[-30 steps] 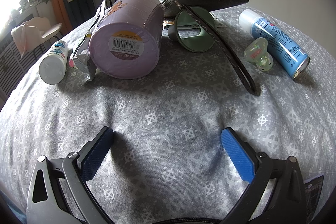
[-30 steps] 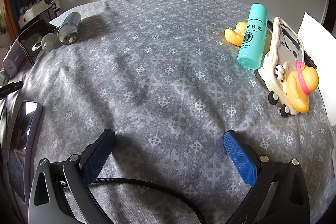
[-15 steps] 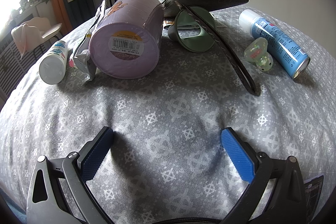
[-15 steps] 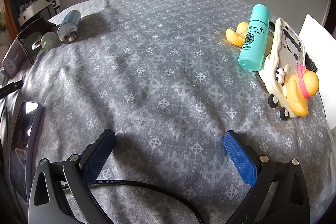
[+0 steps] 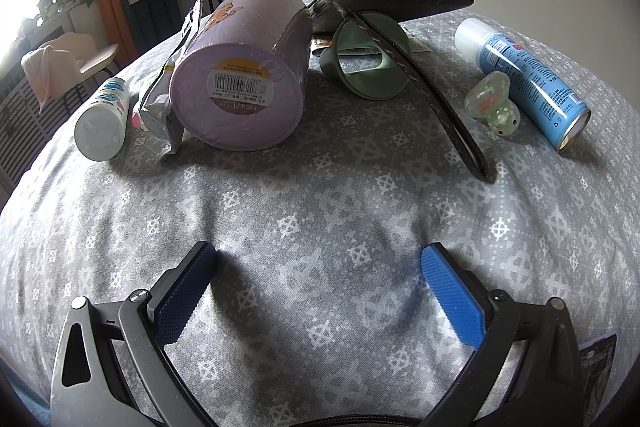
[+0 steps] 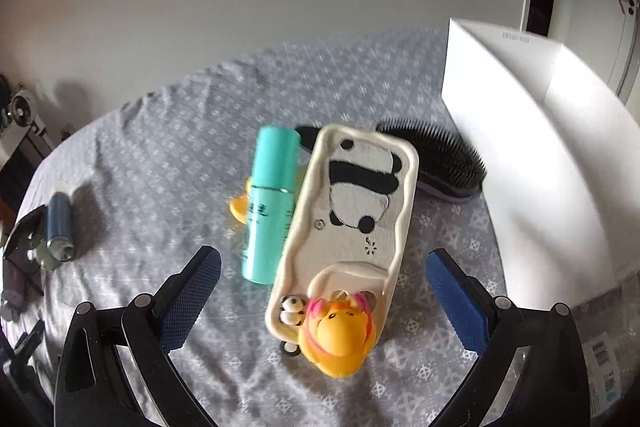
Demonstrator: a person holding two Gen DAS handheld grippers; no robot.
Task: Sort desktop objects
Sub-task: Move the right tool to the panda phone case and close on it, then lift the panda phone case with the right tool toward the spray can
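Grey patterned cloth (image 5: 320,187); lilac canister (image 5: 244,75) on side, sealed.

The left tool (image 5: 318,269) is spread wide, its two blue-padded fingers (image 5: 448,297) far apart with nothing between them. It sits low, pointing forward and level, the finger tips close to the cloth below. The black arms behind the pads fan outward toward the near corners of its view.

The right tool (image 6: 323,273) is also wide apart and grips nothing. It is raised higher and tipped downward, looking along its blue-padded fingers (image 6: 190,297) from above. The picture from it is slightly blurred.
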